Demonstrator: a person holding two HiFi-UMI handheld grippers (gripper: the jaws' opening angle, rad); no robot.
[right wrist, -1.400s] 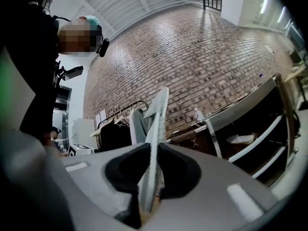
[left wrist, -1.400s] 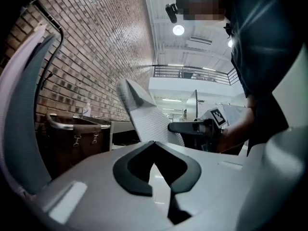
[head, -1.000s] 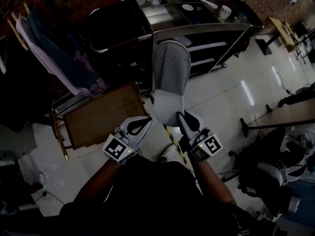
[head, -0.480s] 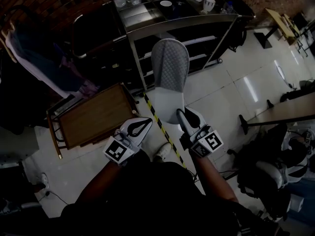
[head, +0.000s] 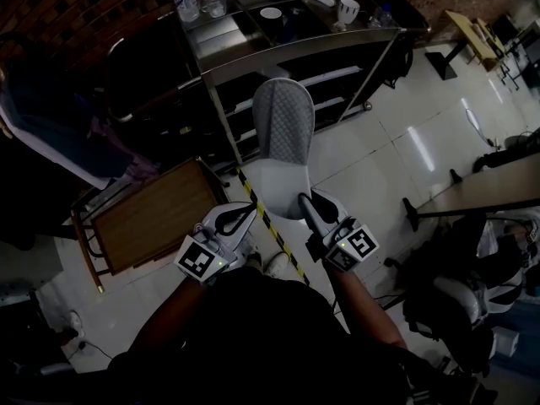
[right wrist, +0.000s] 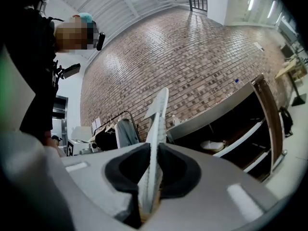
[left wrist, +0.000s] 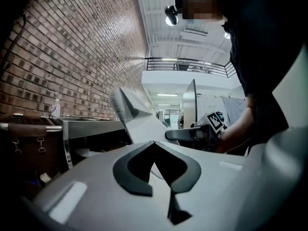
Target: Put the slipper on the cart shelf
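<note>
A grey slipper (head: 283, 146) with a quilted upper sticks out level ahead of me, toe toward the metal cart (head: 384, 36). My right gripper (head: 305, 201) is shut on the heel rim; in the right gripper view the slipper (right wrist: 155, 129) stands edge-on between the jaws of that gripper (right wrist: 153, 147). My left gripper (head: 245, 215) is shut and empty, just left of the heel and apart from it. In the left gripper view its jaw tips (left wrist: 155, 142) meet, with the slipper (left wrist: 137, 117) beyond them. The cart's open shelves (head: 325, 76) lie behind the toe.
A bottle (head: 183, 0), cups and a bowl stand on the cart's top. A wooden tray table (head: 156, 218) sits at the left, with hanging clothes (head: 59, 125) beyond it. Yellow-black floor tape (head: 268, 224) runs below my hands. A desk (head: 485, 192) and office chair (head: 456, 298) are at the right.
Both grippers and the slipper have moved forward toward the cart, which now sits nearer the toe. Neither grip has changed.
</note>
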